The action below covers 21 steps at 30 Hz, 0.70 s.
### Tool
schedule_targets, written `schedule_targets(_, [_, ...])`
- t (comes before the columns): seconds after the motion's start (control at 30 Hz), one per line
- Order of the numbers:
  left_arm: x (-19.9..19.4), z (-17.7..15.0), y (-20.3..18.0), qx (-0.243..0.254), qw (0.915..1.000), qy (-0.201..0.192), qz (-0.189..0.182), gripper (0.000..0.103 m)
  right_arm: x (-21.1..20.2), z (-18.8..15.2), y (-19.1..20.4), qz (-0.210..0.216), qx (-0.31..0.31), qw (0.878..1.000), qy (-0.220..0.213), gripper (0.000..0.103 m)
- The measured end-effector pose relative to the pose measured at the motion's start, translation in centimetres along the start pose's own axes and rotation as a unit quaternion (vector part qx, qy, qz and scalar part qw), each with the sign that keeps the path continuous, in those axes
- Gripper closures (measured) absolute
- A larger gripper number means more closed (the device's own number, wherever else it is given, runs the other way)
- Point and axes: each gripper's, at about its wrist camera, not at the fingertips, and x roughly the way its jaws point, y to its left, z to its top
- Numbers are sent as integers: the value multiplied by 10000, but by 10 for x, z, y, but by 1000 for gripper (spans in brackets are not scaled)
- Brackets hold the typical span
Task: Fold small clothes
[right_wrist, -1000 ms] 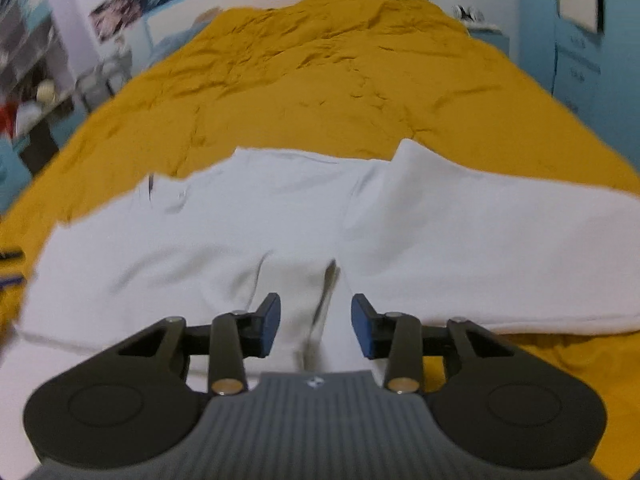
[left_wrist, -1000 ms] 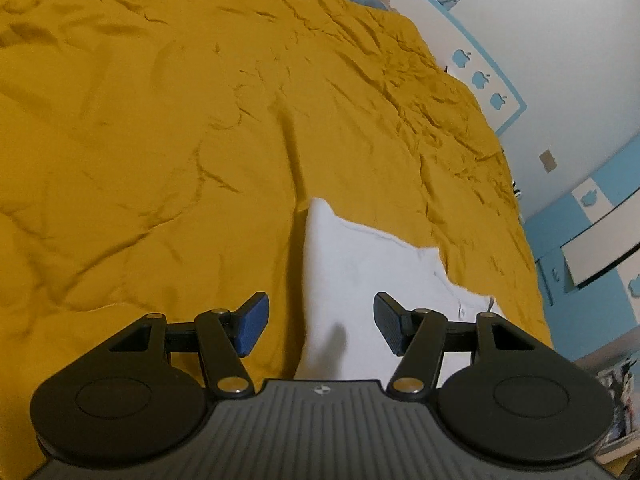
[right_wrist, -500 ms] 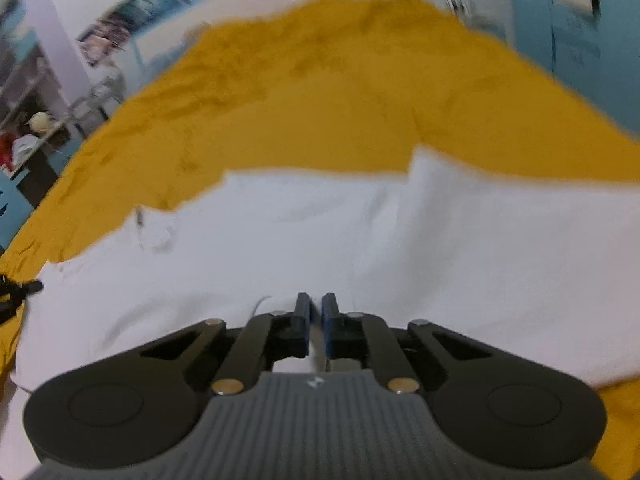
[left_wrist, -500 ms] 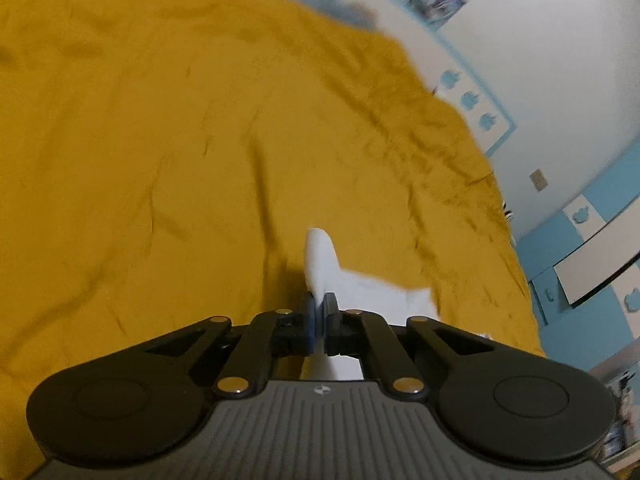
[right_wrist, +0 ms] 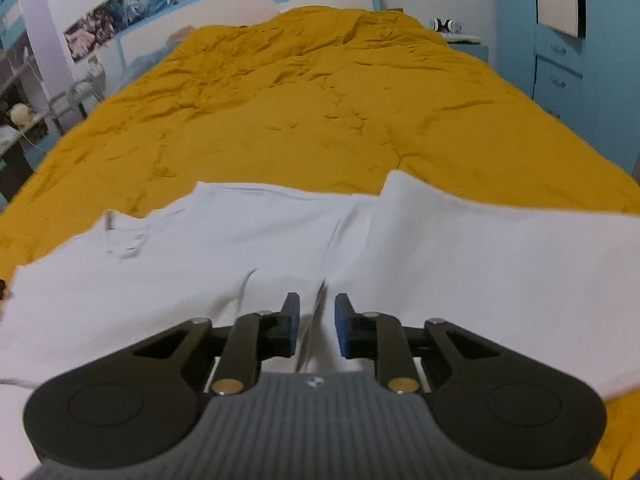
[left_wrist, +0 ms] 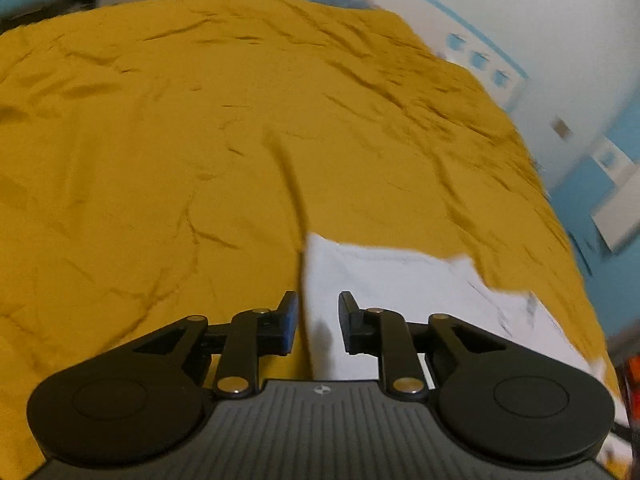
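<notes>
Nearest in each wrist view is its own gripper. The left gripper (left_wrist: 318,322) has its jaws parted over the left edge of the white garment (right_wrist: 400,248), holding nothing. The right gripper (right_wrist: 317,326) is likewise parted above a crease running up the middle of the cloth. The garment lies spread across the near end of the bed (right_wrist: 320,112), on the wrinkled yellow cover. It looks light, soft and limp, so it should sag and drag; take it at a hem or corner, pinching both layers.

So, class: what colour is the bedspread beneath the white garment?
Mustard yellow, plain and creased. The bedspread shows best in the right wrist view, behind the white garment.
</notes>
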Motion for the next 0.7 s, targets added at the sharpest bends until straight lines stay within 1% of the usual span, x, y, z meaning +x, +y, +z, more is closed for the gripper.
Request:
schedule_targets(0.03, [-7,-2,-2,143,9999,57,-62,67,-5,-3,-2,141,101,9998,52,75])
schedule_targets(0.07, [-16,-7,-5,302,9994,136,-106,64,-10,-8,-4,301,221,9992,112,72])
schedule_targets(0.13, [-25,-20,-6,461,9984,293,-116,56,-13,-17,-4,424,374,9982,217,72])
schedule_targets(0.17, [-29,-27,-5,478,9981,385,-106,53,-11,-22,-4,418,415,9979,259,72])
schedule_targets(0.2, [-30,-32,-6,457,9979,450,-108,48,-7,-25,-4,388,465,9977,303,72])
schedule_targets(0.23, [-30,-37,-4,391,9979,509,-126,46,-5,-29,-2,387,514,9974,327,74])
schedule_targets(0.27, [-31,-42,-4,300,9979,550,-137,46,-2,-31,-1,408,563,9970,333,77])
schedule_targets(0.3, [-29,-48,-1,163,9978,620,-186,46,0,-32,1,389,561,9972,321,85])
schedule_targets(0.33, [-29,-52,0,92,9974,671,-238,46,0,-32,4,350,533,9975,308,99])
schedule_targets(0.37, [-26,-57,-1,44,9971,716,-257,48,-3,-32,6,268,506,9980,269,103])
schedule_targets(0.4, [-23,-62,-1,28,9970,747,-214,71,-6,-31,7,206,499,9983,220,103])
schedule_targets(0.43, [-22,-63,-1,38,9972,738,-147,97,-13,-29,7,225,536,9982,132,103])
schedule_targets(0.5, [-25,-63,5,-117,9977,636,-223,97,-29,-25,9,304,520,9982,-70,103])
schedule_targets(0.57, [-32,-60,8,-147,9981,531,-285,97,-46,-24,13,254,376,9988,-193,103])
schedule_targets(0.63, [-33,-59,7,-46,9983,540,-225,98,-50,-29,16,55,125,9999,-99,103])
schedule_targets(0.7, [-23,-61,5,66,9974,724,0,98,-40,-37,11,-95,126,9997,165,103])
